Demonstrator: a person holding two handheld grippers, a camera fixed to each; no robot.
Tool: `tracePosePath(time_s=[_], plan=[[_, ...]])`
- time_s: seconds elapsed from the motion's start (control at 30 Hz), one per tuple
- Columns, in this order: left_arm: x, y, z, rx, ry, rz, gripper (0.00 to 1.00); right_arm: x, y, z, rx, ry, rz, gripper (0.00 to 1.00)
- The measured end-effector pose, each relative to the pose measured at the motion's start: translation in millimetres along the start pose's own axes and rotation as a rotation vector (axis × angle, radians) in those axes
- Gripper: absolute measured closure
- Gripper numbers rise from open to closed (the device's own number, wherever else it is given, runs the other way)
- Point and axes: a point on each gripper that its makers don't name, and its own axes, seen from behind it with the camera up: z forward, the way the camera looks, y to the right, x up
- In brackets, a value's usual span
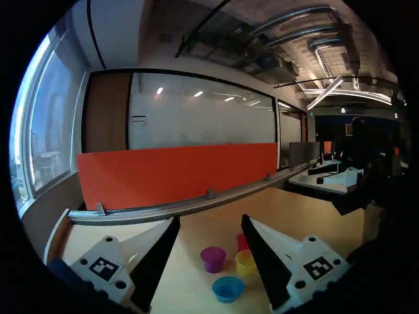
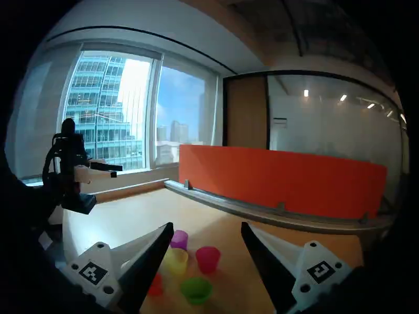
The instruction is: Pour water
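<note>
Left gripper (image 1: 209,219) hovers, jaws wide and empty, over the purple cup (image 1: 213,259), blue cup (image 1: 228,289) and yellow cup (image 1: 245,261) clustered on the surface (image 1: 293,209). Right gripper (image 2: 206,226), jaws equally wide, frames the pink cup (image 2: 208,258), probably lining up a grasp for pouring.

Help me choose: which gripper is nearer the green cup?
Right. The green cup lies ahead of the right gripper, between its fingers; the left gripper hangs well off to one side.

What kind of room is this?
Probably an office: a long wooden desk with an orange divider panel, a glass-walled room behind it, and a big window facing tall towers.
</note>
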Motion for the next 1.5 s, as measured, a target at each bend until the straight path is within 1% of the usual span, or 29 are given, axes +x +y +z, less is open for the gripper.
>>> tracePosePath(time_s=[0.2,0.37,0.5,0.73,1.0,1.1,1.5], plan=[[-13,1.8,1.2,-0.026,-0.034,0.010,0.14,-17,-4,-1.4,0.027,-0.056,-0.023,0.01],[-29,2.8,3.5,-0.045,-0.065,0.019,0.14,-31,-2,-2.2,0.036,-0.091,-0.035,0.00],[-41,4.7,5.0,-0.059,-0.089,0.031,0.14,-41,0,-2.3,0.040,-0.113,-0.046,0.01],[-65,8.4,7.7,-0.085,-0.129,0.035,0.14,-60,-1,-1.2,0.055,-0.149,-0.046,0.01],[-94,12.2,11.7,-0.112,-0.177,0.054,0.14,-90,-3,2.8,0.069,-0.198,-0.062,0.00],[-104,13.4,13.5,-0.122,-0.189,0.053,0.14,-102,-4,5.5,0.076,-0.219,-0.062,0.00],[-143,9.6,17.5,-0.133,-0.253,0.031,0.14,-137,-8,16.4,0.090,-0.270,-0.058,0.00]])
